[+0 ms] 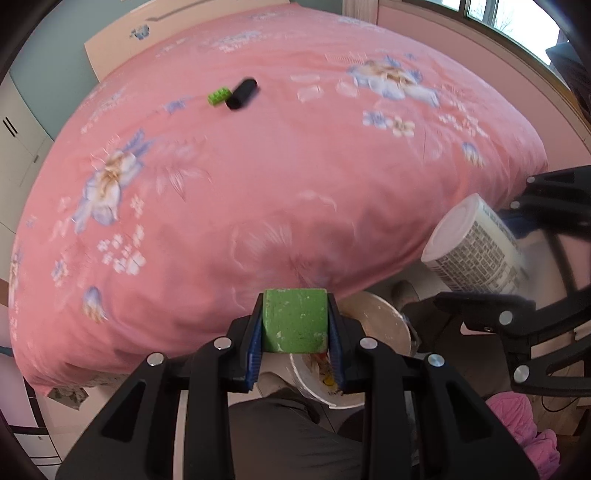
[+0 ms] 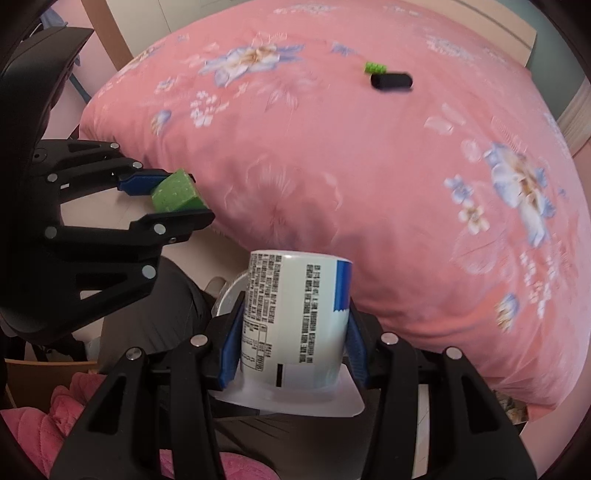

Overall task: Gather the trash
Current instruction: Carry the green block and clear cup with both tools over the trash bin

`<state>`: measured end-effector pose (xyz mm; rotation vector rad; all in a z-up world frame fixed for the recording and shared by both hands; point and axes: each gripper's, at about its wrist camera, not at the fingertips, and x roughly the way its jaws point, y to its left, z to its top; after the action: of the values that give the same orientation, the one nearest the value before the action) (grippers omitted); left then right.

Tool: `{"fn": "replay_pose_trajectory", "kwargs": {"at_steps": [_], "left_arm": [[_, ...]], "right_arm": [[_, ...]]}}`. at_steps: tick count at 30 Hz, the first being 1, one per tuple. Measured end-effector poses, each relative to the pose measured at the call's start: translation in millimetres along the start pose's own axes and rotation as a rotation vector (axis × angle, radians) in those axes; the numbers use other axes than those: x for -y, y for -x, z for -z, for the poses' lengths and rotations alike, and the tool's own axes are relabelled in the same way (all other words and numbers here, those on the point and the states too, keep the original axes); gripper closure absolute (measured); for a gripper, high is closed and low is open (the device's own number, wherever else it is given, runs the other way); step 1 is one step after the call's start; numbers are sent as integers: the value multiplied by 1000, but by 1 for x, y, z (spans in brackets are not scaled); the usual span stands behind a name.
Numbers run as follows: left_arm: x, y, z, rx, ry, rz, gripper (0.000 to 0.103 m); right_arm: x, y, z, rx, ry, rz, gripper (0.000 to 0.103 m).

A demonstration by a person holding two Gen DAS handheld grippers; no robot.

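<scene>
My left gripper (image 1: 295,332) is shut on a green sponge block (image 1: 294,320), held just off the near edge of the bed and above a white bucket (image 1: 384,325) on the floor. That gripper (image 2: 168,199) and the green block (image 2: 173,194) also show at the left of the right wrist view. My right gripper (image 2: 295,332) is shut on a white plastic cup (image 2: 295,317) with black print and a blue band; the cup (image 1: 472,247) appears at the right of the left wrist view. A small green brick (image 1: 218,95) and a black cylinder (image 1: 242,93) lie far back on the bed.
The pink floral quilt (image 1: 277,166) covers the whole bed. The bucket holds some coloured scraps. A person's dark trouser legs (image 1: 288,435) are below the grippers, with a pink padded sleeve (image 2: 33,424) nearby. White cupboards (image 1: 14,140) stand at the left and a window (image 1: 517,18) at the far right.
</scene>
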<state>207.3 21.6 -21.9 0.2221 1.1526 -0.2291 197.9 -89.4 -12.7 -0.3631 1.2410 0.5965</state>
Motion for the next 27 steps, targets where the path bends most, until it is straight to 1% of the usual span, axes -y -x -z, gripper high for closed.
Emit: {"fn": "replay_pose_trajectory", "kwargs": {"at_steps": [3,14,24,27], "left_arm": [[4,-19,9,-33,0,14,71],[15,-85,41,-146,21,75,71],[18,-141,72,-238,58,125,71],[19,-158,83,-268,76,144,71]], "right_arm": [[0,-15,7,-17,-4,0,54],[4,-79,29,-102,-43,-40,54],[4,-145,56,-180,-97,-96,54],[3,-163,59,-201,-119,-115,54]]}}
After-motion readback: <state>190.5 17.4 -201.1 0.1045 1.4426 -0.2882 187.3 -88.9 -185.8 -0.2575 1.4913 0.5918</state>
